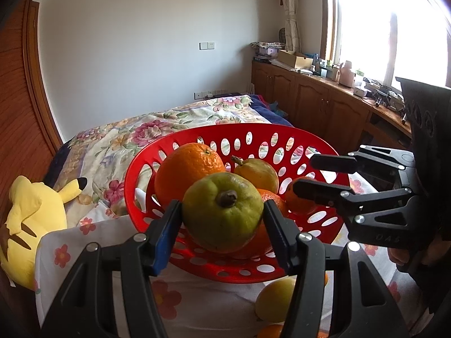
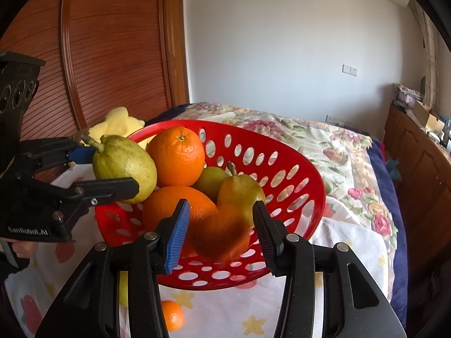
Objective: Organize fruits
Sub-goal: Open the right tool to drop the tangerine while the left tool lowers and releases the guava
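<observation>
My left gripper [image 1: 222, 214] is shut on a green pear [image 1: 222, 211] and holds it over the near rim of the red perforated basket [image 1: 242, 138]; it also shows in the right wrist view [image 2: 112, 169], with the pear [image 2: 126, 166]. The basket [image 2: 282, 186] holds a big orange [image 1: 188, 169], a yellow-green pear [image 1: 258, 173] and more oranges. My right gripper [image 2: 220, 233] is open over the basket; a blurred small orange [image 2: 220, 239] sits between its fingers, and I cannot tell whether it touches them. The right gripper also shows in the left wrist view [image 1: 318, 177].
The basket stands on a flowered cloth [image 2: 346, 242] on a bed. A loose lemon [image 1: 276, 298] and a small orange [image 2: 172, 315] lie on the cloth before the basket. A yellow plush toy [image 1: 31, 219] lies left. Wooden cabinets [image 1: 318, 104] line the right wall.
</observation>
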A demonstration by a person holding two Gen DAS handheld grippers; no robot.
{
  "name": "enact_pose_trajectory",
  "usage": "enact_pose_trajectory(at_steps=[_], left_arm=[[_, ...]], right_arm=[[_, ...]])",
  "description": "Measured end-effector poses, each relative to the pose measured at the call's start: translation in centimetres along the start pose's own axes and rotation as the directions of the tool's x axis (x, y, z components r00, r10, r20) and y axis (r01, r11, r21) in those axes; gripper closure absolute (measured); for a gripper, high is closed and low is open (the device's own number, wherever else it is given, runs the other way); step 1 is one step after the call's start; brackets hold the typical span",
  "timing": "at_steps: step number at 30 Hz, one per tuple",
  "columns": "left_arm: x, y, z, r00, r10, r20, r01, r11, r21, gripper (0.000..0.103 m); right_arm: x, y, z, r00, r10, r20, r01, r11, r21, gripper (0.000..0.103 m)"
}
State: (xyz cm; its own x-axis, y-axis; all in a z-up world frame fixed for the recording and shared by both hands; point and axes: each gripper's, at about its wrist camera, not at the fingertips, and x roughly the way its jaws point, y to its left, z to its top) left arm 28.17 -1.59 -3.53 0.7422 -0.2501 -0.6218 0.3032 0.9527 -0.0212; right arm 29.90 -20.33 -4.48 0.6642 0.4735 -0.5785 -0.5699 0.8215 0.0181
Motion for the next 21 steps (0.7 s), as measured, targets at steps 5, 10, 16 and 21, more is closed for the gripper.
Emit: enact_pose_trajectory(at_steps=[5, 10, 16, 21], left_arm=[[0.3, -0.2, 0.3, 1.0, 0.007, -0.011, -0.007, 1.0, -0.006, 0.045], [0.2, -1.0, 1.3, 1.0, -0.01, 0.006, 0.01, 1.0, 0.004, 0.045], [1.5, -1.6, 3.5, 1.0, -0.009, 0.008, 0.008, 1.0, 0.027, 0.045], [3.1, -2.3, 4.5, 1.0, 0.001, -0.011, -0.001, 0.999, 0.037, 0.044]], right_arm=[[-0.3, -0.2, 0.1, 1.0, -0.01, 0.011, 0.01, 1.0, 0.011, 0.055], [-0.6, -0.5, 0.2, 1.0, -0.015, 0.019, 0.015, 1.0, 0.019, 0.054], [-1.2, -1.3, 0.4, 0.998, -0.039, 0.041, 0.038, 0.998, 0.046, 0.054], [-1.6, -2.3, 0.3, 0.998, -0.042, 0.054, 0.038, 0.996, 0.08, 0.052]])
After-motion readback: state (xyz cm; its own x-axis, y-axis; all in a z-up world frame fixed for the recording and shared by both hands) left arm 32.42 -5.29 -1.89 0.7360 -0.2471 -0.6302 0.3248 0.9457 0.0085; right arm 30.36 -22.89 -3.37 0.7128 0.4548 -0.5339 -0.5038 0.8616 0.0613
